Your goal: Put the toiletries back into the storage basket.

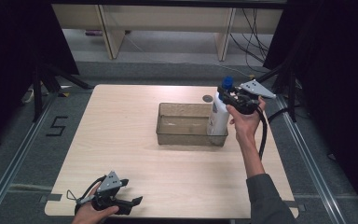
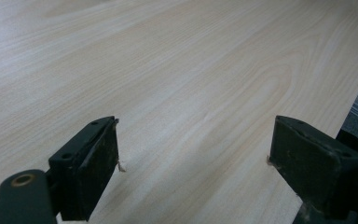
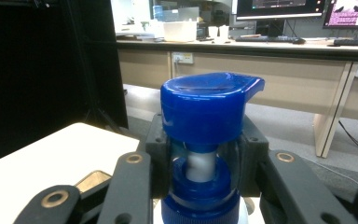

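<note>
- Nearest the person, the left gripper [image 1: 131, 202] rests low at the front edge of the wooden table [image 1: 121, 140], its jaws spread wide over bare wood, holding and touching nothing; the left gripper view shows only grain between them.
- Mid-table stands a clear plastic bin [image 1: 186, 135], seemingly empty though its tinted walls make that hard to confirm.
- At the bin's right end, the right gripper [image 1: 228, 97] is clamped on the neck of a white pump bottle [image 1: 218, 116], just under its blue pump head [image 3: 205, 105]; the bottle stands upright at or just inside the bin's right wall.
- The bottle looks rigid, smooth and likely slippery, possibly bottom-heavy if full; the narrow neck beneath the pump collar is the surest hold, since the head may depress or swivel.
</note>
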The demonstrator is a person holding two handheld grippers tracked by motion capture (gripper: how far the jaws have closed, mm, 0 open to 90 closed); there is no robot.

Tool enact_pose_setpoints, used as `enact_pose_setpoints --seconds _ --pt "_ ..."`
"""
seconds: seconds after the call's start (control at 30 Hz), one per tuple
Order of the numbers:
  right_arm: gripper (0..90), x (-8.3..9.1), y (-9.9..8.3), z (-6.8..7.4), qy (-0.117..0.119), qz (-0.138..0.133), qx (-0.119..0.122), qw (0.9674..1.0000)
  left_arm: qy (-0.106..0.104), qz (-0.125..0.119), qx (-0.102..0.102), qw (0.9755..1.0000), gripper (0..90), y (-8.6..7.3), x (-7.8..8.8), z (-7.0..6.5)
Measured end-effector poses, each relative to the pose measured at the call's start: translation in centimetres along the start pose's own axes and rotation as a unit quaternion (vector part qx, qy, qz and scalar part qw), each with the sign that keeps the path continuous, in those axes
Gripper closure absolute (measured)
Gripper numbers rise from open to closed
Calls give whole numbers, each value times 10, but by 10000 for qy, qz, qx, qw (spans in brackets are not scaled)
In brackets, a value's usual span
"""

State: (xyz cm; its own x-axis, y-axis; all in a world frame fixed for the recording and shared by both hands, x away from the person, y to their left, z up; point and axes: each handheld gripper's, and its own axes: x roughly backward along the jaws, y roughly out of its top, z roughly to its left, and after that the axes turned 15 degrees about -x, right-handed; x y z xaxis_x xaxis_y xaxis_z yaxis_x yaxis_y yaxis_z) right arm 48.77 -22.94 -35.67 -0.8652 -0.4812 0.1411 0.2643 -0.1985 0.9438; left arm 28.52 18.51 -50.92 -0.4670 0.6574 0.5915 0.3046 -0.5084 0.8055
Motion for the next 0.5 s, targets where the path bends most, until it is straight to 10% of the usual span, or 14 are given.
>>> enact_pose_setpoints --seconds 0.5 --pt "556 6 -1 4 -60 59 -39 10000 -16 37 -27 10000 149 0 0 0"
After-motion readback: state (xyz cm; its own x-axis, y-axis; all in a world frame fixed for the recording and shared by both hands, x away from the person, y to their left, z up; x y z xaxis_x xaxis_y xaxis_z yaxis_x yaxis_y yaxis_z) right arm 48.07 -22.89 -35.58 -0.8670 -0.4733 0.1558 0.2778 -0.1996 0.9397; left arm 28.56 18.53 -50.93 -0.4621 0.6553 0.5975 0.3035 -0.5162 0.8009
